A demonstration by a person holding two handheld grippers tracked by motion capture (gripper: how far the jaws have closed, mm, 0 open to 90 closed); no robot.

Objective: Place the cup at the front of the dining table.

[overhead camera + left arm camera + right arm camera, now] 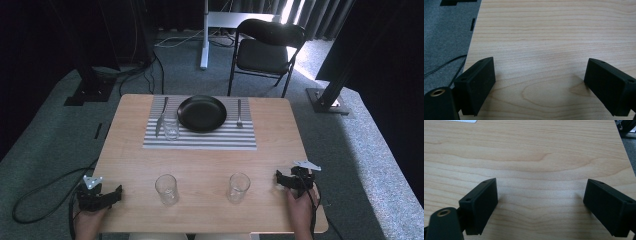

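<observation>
My left gripper (118, 191) and right gripper (278, 177) both rest with jaws wide open (nothing between them), each glass (166, 189) (238, 187) standing just ahead, so a fast reach could tip one over.

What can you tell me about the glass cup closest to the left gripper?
The near left glass is a clear, see-through tumbler that looks empty. It stands upright on the bare wooden table, near the front edge, in front of the striped placemat. A matching glass stands apart to its right. The left gripper rests to its left with open jaws, not touching it. Only the tabletop touches it.
</observation>
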